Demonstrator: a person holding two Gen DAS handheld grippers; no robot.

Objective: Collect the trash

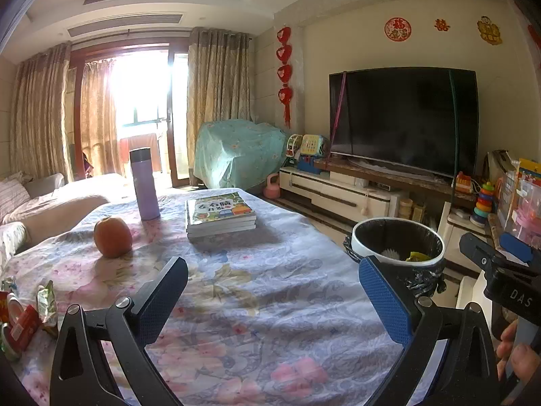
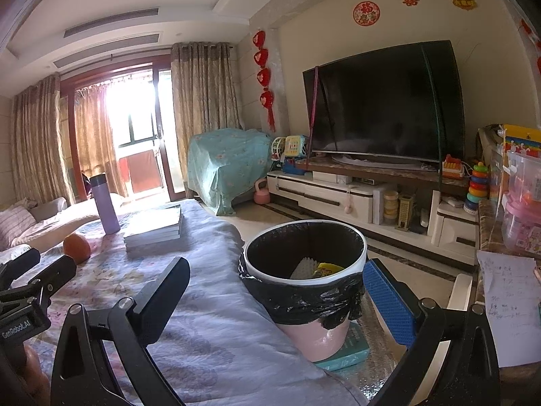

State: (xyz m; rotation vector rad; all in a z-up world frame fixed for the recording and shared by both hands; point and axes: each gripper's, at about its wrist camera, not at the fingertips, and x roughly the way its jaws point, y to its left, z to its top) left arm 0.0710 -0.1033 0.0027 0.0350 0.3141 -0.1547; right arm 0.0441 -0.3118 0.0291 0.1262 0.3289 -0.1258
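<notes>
Both grippers empty. Left gripper [image 1: 274, 291]: jaws spread wide above the floral tablecloth [image 1: 263, 321]. Right gripper [image 2: 275, 291]: jaws spread wide, trash bin [image 2: 304, 291] between and beyond them.

Count on table: one orange [image 1: 112, 237], one purple flask [image 1: 144, 184], one stack of books [image 1: 219, 215], one cluster of wrappers [image 1: 25, 318] at the left edge, crumpled, red, green and silver; exact number cannot be told.

Bin: one, pink body, white rim, black liner, standing just beside the table on a teal book [image 2: 348, 348]; white and yellow trash inside.
</notes>
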